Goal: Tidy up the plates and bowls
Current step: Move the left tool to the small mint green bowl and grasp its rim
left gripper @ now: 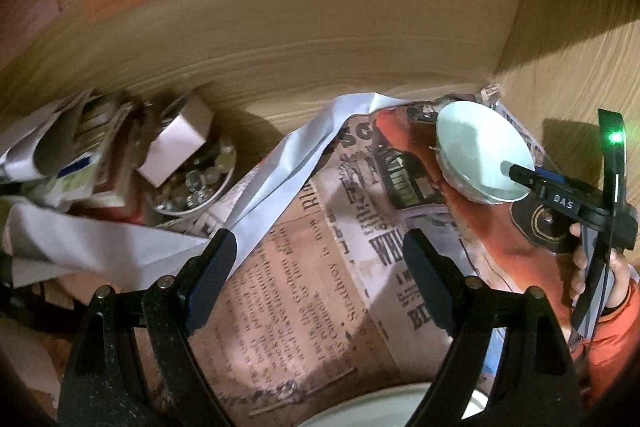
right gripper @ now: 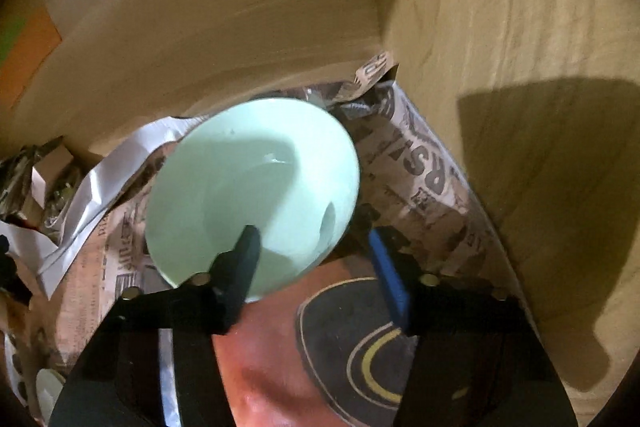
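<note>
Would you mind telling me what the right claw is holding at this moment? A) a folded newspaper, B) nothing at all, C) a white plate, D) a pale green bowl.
D: the right claw grips the rim of the pale green bowl, one finger inside it and one outside, above the newspaper lining the shelf; the left wrist view shows the same grip.

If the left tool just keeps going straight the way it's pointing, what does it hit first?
Probably the newspaper lining the shelf: the open left tool points down at it, nothing between. The wooden back wall lies beyond; depth is unclear.
</note>
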Available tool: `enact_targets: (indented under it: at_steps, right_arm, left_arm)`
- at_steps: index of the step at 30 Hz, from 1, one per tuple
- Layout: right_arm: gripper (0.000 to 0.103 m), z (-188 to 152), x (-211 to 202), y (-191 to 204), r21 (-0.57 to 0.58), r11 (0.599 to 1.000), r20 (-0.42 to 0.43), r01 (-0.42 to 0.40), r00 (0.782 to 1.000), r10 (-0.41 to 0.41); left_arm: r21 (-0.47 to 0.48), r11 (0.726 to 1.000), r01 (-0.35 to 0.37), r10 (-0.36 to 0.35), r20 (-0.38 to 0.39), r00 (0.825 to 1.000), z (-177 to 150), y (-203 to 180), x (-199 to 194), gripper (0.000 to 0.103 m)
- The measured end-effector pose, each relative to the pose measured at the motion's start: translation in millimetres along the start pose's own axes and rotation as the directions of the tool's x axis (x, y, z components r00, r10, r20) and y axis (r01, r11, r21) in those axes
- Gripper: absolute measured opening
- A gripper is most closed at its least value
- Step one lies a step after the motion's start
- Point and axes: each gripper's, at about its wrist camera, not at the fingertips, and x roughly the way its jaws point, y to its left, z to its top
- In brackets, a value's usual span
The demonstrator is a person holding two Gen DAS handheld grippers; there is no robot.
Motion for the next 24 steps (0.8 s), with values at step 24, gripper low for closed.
enact_targets:
  at_steps: [24]
  right_arm:
    - [0.023, -47, -32, 61, -0.255, 0.939, -0.132, -0.230, 0.970, 0.202]
  left_arm:
    - [0.057, 0.998, 0.003, 0.003, -0.109, 0.994, 4, -21, 45, 0.077]
